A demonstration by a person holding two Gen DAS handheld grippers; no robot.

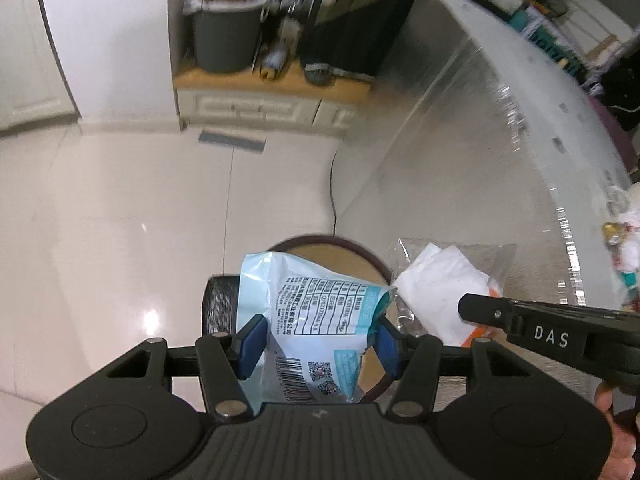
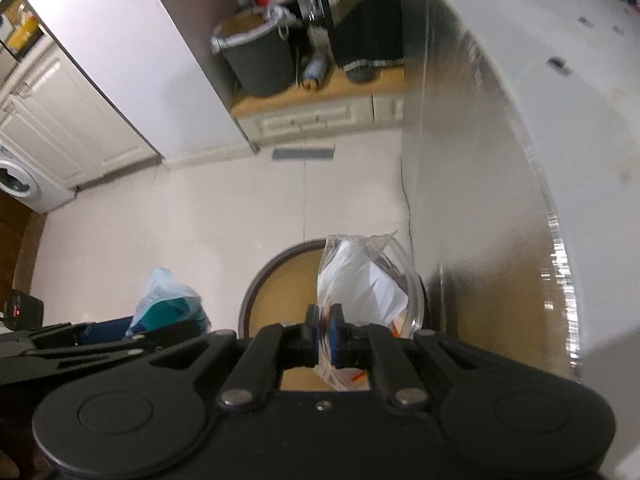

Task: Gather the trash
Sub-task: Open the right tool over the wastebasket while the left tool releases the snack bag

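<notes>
My left gripper (image 1: 318, 346) is shut on a light blue printed snack wrapper (image 1: 308, 320), its blue pads pressing both sides. That wrapper (image 2: 168, 300) shows at the lower left of the right wrist view too. My right gripper (image 2: 325, 334) is shut on a clear plastic bag with white paper inside (image 2: 364, 284); the same bag (image 1: 440, 284) appears right of the left gripper, with the right gripper's black finger (image 1: 492, 314) across it. Both held pieces hang over a round brown-rimmed bin (image 2: 280, 276), whose rim (image 1: 372, 256) shows behind the wrapper.
A white table with a clear cover (image 1: 520, 152) fills the right side. A grey bucket (image 1: 224, 36) lined with a bag stands on a low wooden cabinet (image 1: 276, 92) at the back. Pale floor tiles (image 1: 120, 220) spread to the left. A washing machine (image 2: 20, 184) sits far left.
</notes>
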